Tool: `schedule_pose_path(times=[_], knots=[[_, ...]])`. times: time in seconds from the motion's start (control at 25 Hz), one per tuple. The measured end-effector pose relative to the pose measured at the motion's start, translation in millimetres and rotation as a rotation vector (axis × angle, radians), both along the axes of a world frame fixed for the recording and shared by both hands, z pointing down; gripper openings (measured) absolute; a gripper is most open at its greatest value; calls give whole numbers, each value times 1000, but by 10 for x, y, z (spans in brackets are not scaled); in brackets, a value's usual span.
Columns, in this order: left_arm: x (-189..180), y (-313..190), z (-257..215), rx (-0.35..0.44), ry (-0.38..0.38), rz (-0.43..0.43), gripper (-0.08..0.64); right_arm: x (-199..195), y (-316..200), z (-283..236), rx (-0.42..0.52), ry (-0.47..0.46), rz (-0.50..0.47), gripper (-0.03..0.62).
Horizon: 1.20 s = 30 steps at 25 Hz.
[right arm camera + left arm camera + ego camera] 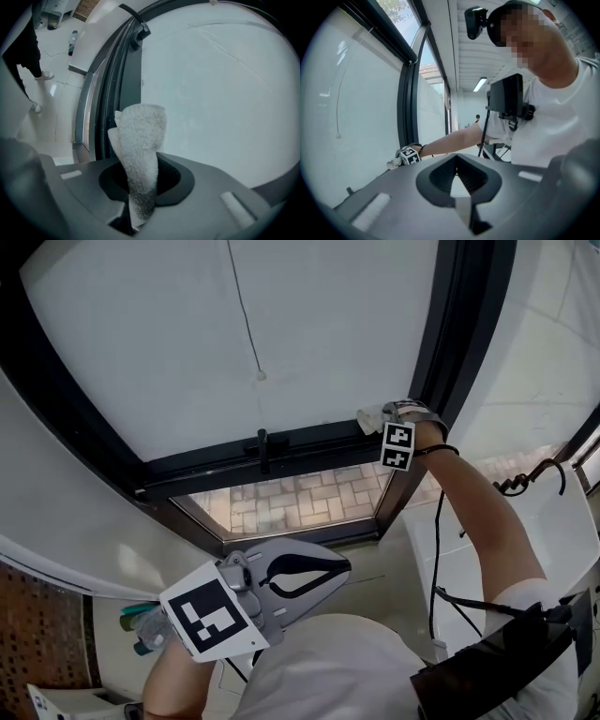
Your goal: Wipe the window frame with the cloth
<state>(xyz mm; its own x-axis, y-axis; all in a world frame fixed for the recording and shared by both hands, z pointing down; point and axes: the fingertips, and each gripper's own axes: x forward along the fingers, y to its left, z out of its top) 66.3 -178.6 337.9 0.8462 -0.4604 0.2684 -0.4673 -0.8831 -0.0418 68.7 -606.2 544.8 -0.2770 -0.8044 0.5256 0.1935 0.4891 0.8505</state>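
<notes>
- The left gripper (333, 569) hangs low, below the window's bottom edge, its jaws drawn together on nothing. It has no part in the wipe and is best held clear of the sill.
- A dark handle (263, 448) stands on the bottom rail of the window frame (314, 438), near the rail's middle. A stroke running leftward along the rail would likely have to lift over it or work round it.
- The cloth (369, 416), a roll of white towelling, sits at the sash's lower right corner, where the bottom rail meets the right upright. Whether it presses on the metal or only hangs just beside it cannot be told.
- The right gripper (382, 417) pinches the cloth low down between its jaws, and the fluffy free end stands well past them.
- Done well, the step looks to call for that free end to lead. It should lie flat and firm on the dark frame, so the hard jaws never meet the metal or the glass (187, 334).
- Judged from the corner start, working the corner first and then following one edge in a single steady pass seems the tidy course.
</notes>
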Motion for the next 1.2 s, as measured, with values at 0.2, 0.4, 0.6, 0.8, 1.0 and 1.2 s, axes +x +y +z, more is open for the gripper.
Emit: schedule_pose_path(times=[0.2, 0.4, 0.6, 0.8, 1.0, 1.2], knots=[[59, 3, -41, 2, -6, -3, 23, 4, 123, 141, -45, -6, -7, 69], [132, -11, -98, -10, 9, 1, 23, 32, 302, 200, -100, -68, 8, 69], [132, -52, -66, -28, 20, -39, 23, 100, 551, 188, -107, -127, 2, 69], [42, -40, -39, -28, 29, -90, 23, 288, 878, 340, -174, -200, 21, 69], [-202, -78, 94, -17, -1, -178, 23, 535, 1230, 430, -270, -320, 103, 69], [-393, 96, 145, -15, 43, -220, 21, 851, 1824, 378, -377, -484, 210, 71]])
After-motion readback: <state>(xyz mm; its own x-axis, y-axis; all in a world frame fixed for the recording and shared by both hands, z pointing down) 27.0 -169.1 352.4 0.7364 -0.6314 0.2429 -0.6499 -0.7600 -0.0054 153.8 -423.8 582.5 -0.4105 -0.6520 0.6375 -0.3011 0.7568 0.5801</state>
